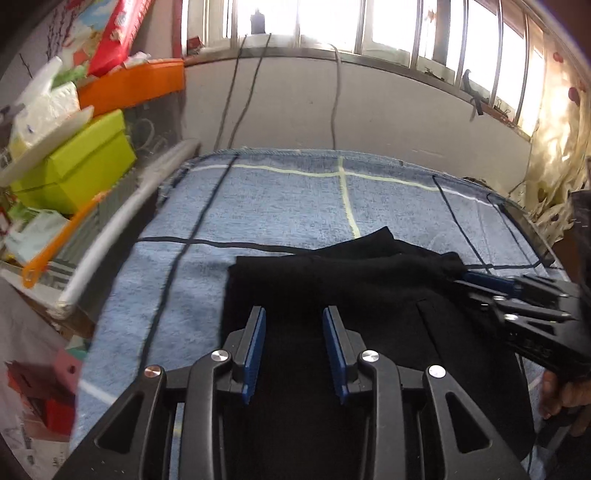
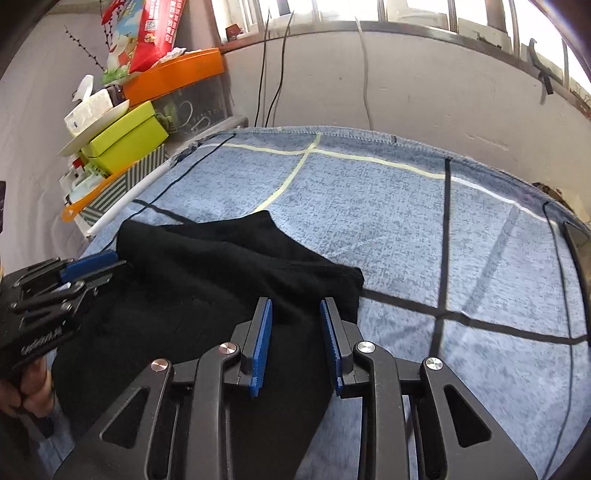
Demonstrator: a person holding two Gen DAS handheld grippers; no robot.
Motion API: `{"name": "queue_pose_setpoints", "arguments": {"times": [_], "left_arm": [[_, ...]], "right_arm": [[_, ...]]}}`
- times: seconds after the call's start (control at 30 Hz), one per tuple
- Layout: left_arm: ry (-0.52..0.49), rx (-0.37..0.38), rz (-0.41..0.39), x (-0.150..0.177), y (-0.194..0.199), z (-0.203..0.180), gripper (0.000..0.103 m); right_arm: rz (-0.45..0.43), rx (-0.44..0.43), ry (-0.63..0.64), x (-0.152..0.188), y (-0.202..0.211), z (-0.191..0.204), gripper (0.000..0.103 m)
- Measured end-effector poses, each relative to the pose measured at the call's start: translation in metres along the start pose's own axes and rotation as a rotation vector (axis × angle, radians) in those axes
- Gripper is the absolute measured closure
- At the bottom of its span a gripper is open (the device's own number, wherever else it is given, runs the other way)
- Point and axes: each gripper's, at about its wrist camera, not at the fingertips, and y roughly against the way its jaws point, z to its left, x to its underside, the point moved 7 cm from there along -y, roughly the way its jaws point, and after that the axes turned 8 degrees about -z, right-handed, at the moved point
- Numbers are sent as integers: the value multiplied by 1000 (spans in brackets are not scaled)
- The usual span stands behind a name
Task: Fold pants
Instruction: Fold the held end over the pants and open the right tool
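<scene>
Left wrist view: the left gripper [image 1: 294,321] hovers with its two blue-padded fingers spread apart and nothing pinched between them, the black pants [image 1: 369,295] lying beneath and ahead of the tips. In the right wrist view the right gripper [image 2: 296,314] is likewise parted, its blue pads clear of the cloth, poised over the pants' right-hand edge. Seen from the left camera, the right gripper reaches in from the right side, its tips at the pants' far right corner; whether they touch the fabric cannot be told. A hand [image 1: 565,398] grasps its handle at the frame's edge. The pants lie bunched in a dark, roughly folded heap on the near part of a blue checked blanket [image 2: 406,221] crossed by pale yellow and black lines. To the left of the blanket stands a cluttered stack: a lime green box [image 1: 81,162] and an orange tray [image 1: 136,85]. Behind runs a grey wall with hanging cables [image 1: 236,92] under a bright barred window [image 1: 369,26].
</scene>
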Motion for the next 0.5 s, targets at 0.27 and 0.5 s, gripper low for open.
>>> {"name": "queue_pose_setpoints", "arguments": {"times": [0.27,0.5], "left_arm": [[-41,-139,-140,4,80,-3,68],[-17,-72,-147,19,101,-21,68]], "right_arm": [[-70,27,124,36,64,37,74],[-14,21,126,67,67,44,74]]}}
